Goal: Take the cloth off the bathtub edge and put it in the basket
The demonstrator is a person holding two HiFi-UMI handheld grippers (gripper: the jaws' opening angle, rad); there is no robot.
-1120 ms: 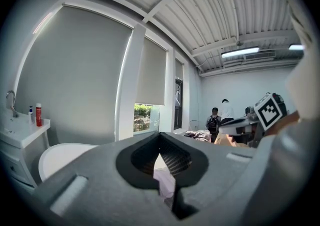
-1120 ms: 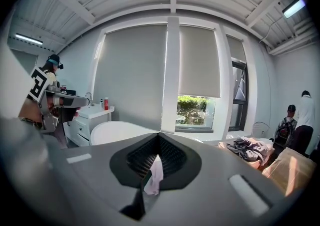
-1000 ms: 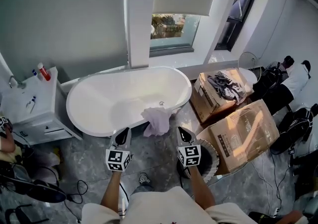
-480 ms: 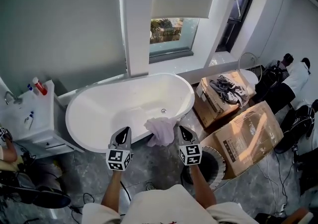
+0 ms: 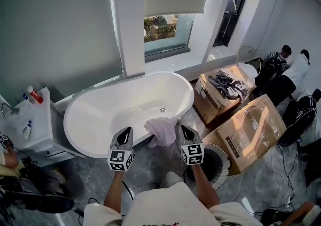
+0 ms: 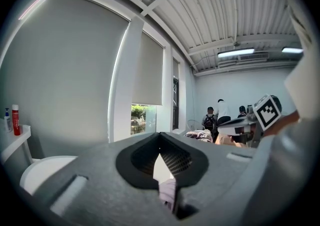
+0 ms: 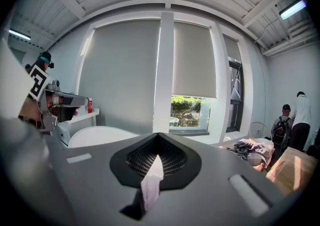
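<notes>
A pale pink cloth (image 5: pixel 161 132) hangs over the near edge of the white bathtub (image 5: pixel 100 115). My left gripper (image 5: pixel 125 132) is just left of the cloth and my right gripper (image 5: pixel 182 131) is just right of it, so they flank it at the tub's edge. Both point forward with jaws shut and hold nothing. A strip of the cloth (image 6: pixel 168 193) shows through the slit in the left gripper (image 6: pixel 160 142) view. The cloth (image 7: pixel 150 187) also shows past the right gripper (image 7: pixel 158 145). A round basket (image 5: pixel 222 156) with a dark inside stands on the floor, close to my right arm.
Two cardboard boxes sit to the right, one closed (image 5: pixel 251 130) and one holding clothes (image 5: pixel 225 85). A white vanity (image 5: pixel 30 130) with bottles stands at the left. People (image 5: pixel 288 69) stand at the far right. Cables lie on the grey marble floor.
Both grippers have come forward to the tub's edge. They now sit either side of the cloth, which lay ahead of them before. Their jaws stay shut.
</notes>
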